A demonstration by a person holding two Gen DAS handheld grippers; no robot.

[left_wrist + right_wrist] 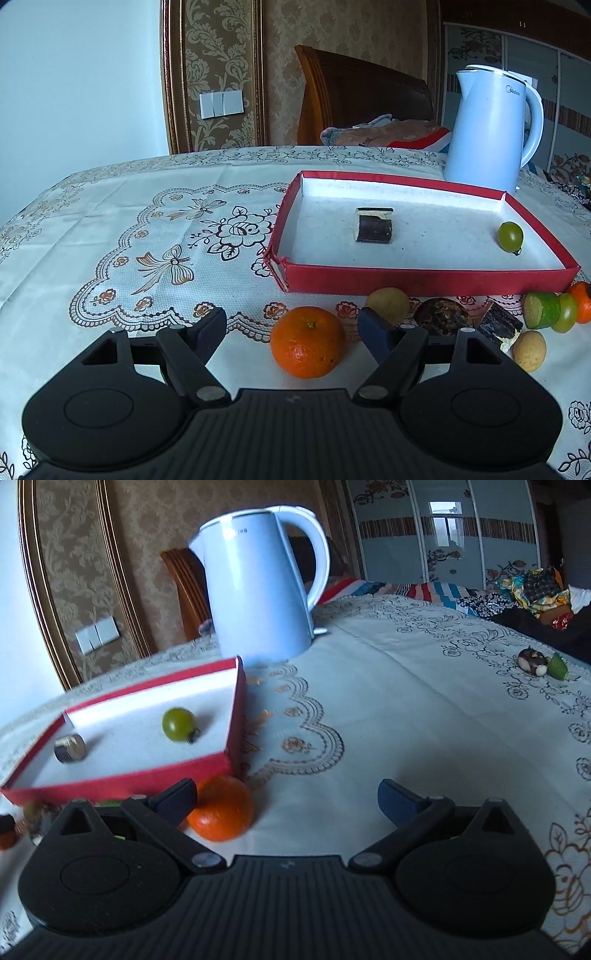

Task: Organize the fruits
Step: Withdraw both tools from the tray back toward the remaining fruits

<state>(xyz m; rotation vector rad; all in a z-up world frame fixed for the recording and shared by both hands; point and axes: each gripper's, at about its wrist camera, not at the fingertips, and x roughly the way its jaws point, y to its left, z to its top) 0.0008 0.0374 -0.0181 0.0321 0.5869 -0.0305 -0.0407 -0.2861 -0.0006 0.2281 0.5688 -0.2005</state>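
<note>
seen from the left wrist: left gripper [291, 326] with jaws spread wide, pinching nothing, low over the clothed counter [110, 229]. nearest orange [307, 342] sitting on the cloth between the two pads, a little nearer the right-hand pad, touching neither as far as can be told. roundish, so no long axis to line up with; only a forward push and a squeeze needed, by this reading. straight beyond it, the red tray [424, 282], already holding a dark sugarcane piece [373, 225] and a green tomato [510, 237]. along the tray's near wall, a row of loose pieces: a pale round fruit [388, 304], a dark wrinkled fruit [441, 315], a cucumber chunk [541, 310], and more toward the right edge.

seen from the right wrist: right gripper [288, 799] likewise spread and empty. second orange [221, 808] not between its jaws but off to the left, beside or against the outer face of the left-hand pad, near the tray's corner [236, 709]. blurred, so contact uncertain. a sideways shift leftward needed before any closing there.

judged on that: left hand the better placed, its fruit already centred enough, tray dead ahead. kettle [491, 129] behind the tray, well clear of the lift path.
</note>
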